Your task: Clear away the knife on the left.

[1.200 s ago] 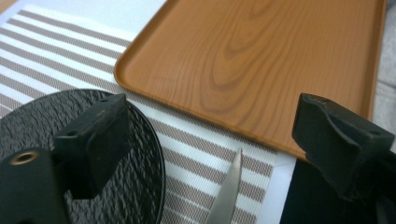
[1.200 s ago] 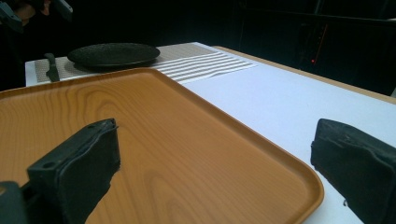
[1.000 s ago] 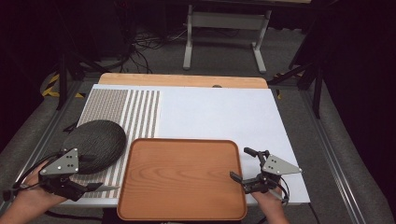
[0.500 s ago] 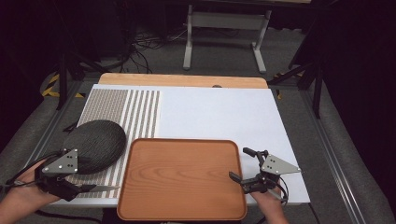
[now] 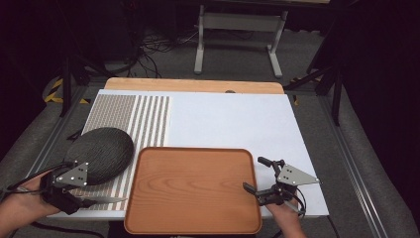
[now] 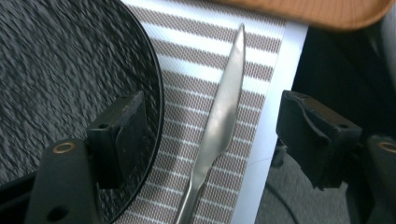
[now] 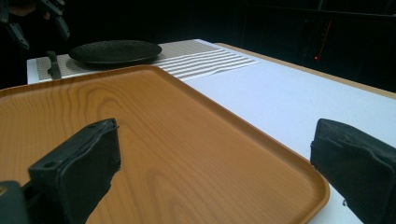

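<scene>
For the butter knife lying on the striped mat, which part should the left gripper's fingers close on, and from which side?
Probably the knife's narrow neck, where blade meets handle, taken from straight above. It lies flat on the striped mat, so nothing can get under it. The left gripper is open and straddles it, one finger over the black plate's rim, so shifting slightly away from the plate first seems wise.

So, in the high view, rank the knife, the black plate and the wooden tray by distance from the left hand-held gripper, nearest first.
1. Knife: right at the left hand-held gripper, on the striped placemat.
2. Black plate: just beyond it.
3. Wooden tray: to its right.
</scene>
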Available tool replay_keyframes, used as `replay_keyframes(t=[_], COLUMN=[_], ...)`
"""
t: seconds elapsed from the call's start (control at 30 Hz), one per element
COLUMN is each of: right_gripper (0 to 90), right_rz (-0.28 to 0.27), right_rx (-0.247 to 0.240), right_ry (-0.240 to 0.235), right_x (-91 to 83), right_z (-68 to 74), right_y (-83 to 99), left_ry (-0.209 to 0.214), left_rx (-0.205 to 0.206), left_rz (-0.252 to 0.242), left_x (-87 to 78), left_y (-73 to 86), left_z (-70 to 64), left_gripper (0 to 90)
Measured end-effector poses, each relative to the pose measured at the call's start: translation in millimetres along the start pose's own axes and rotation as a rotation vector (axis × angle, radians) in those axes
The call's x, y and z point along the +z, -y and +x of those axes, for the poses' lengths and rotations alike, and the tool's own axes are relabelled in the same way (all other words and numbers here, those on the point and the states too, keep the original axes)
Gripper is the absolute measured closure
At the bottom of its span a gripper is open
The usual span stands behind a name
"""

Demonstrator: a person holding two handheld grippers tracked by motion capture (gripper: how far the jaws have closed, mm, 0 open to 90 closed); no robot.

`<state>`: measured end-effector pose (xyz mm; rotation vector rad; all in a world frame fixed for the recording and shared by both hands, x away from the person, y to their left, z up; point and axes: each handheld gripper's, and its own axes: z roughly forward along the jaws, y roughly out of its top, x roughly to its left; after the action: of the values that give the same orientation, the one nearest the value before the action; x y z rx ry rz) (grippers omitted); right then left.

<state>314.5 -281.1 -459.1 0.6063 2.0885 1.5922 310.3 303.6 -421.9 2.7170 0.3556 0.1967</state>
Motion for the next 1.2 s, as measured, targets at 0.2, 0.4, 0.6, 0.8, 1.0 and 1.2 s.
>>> replay_keyframes(t=[0.2, 0.4, 0.6, 0.8, 1.0, 1.2], right_gripper=[2.2, 2.2, 2.2, 2.3, 2.5, 2.6], right_rz=[0.001, 0.003, 0.003, 0.006, 0.008, 0.005], right_rx=[0.001, -0.002, -0.002, -0.001, -0.001, -0.001], right_ry=[-0.003, -0.004, -0.004, -0.008, -0.011, -0.015], right_x=[0.6, 1.2, 1.1, 1.4, 1.4, 1.5], right_z=[-0.2, 0.2, 0.2, 0.1, 0.1, 0.3], right_y=[0.1, 0.2, 0.3, 0.4, 0.4, 0.4], left_ry=[0.02, 0.04, 0.05, 0.066, 0.075, 0.079], left_rx=[0.023, 0.039, 0.059, 0.076, 0.089, 0.117], left_rz=[0.078, 0.147, 0.204, 0.27, 0.324, 0.36], left_x=[0.5, 5.5, 11.2, 15.2, 18.8, 20.8], left_y=[1.7, 6.4, 8.5, 8.3, 9.1, 10.7], left_z=[3.4, 6.8, 10.9, 13.6, 16.8, 18.7], left_gripper=[27.4, 31.1, 34.5, 40.9, 44.7, 50.8])
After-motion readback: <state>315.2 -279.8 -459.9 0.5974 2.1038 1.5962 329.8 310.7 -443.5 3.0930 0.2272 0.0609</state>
